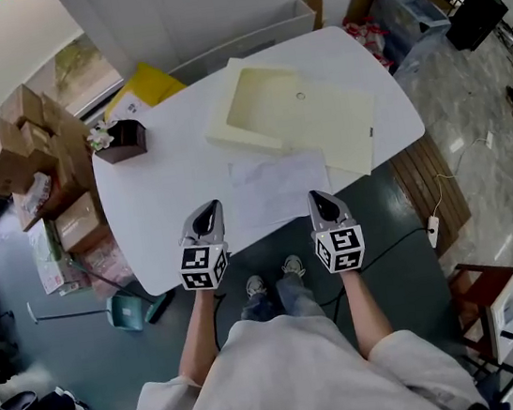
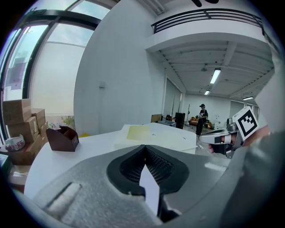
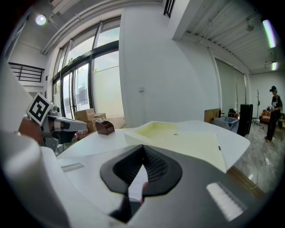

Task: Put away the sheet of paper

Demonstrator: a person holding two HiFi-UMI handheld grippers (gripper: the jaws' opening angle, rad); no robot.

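Observation:
The white sheet of paper (image 1: 278,187) lies flat on the white table (image 1: 177,177), near the front edge. Just behind it sits an open cream box (image 1: 290,109), which also shows as the cream box (image 2: 153,136) in the left gripper view and as the cream box (image 3: 178,136) in the right. My left gripper (image 1: 204,218) hovers at the table's front edge, left of the sheet. My right gripper (image 1: 325,204) is by the sheet's near right corner. Both the left gripper (image 2: 144,149) and the right gripper (image 3: 143,149) have their jaws closed together, with nothing seen held.
A brown desk holder (image 1: 121,140) stands at the table's left rear. Cardboard boxes (image 1: 36,154) are stacked on the floor to the left, with a dustpan (image 1: 129,312) below them. A wooden slatted panel (image 1: 429,184) lies on the floor to the right. A person (image 3: 272,111) stands far off.

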